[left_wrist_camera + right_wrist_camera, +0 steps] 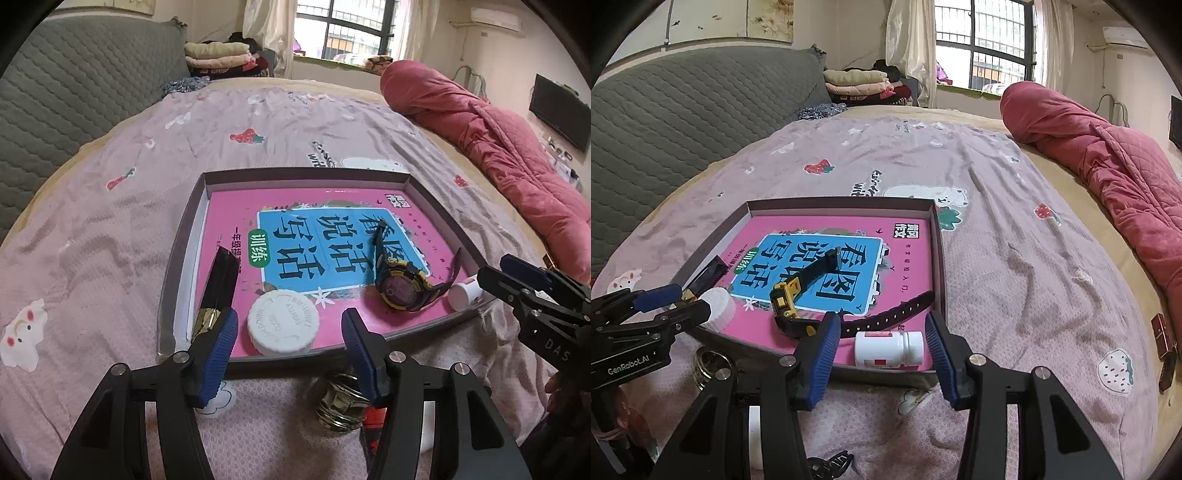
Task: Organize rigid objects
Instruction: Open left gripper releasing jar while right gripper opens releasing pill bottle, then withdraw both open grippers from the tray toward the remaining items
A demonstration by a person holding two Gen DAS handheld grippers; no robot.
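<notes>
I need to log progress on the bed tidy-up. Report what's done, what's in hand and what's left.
Done: the shallow box holds a pink book, a wristwatch, a white cap, a black lipstick tube and a white pill bottle.
In hand: nothing; left gripper and right gripper both hang open and empty.
Left: a brass jar and red boxes remain on the bedsheet.

Daylit bedrm: barred window [984, 40], grey headboard [74, 92], pink bed [1015, 240]
</notes>
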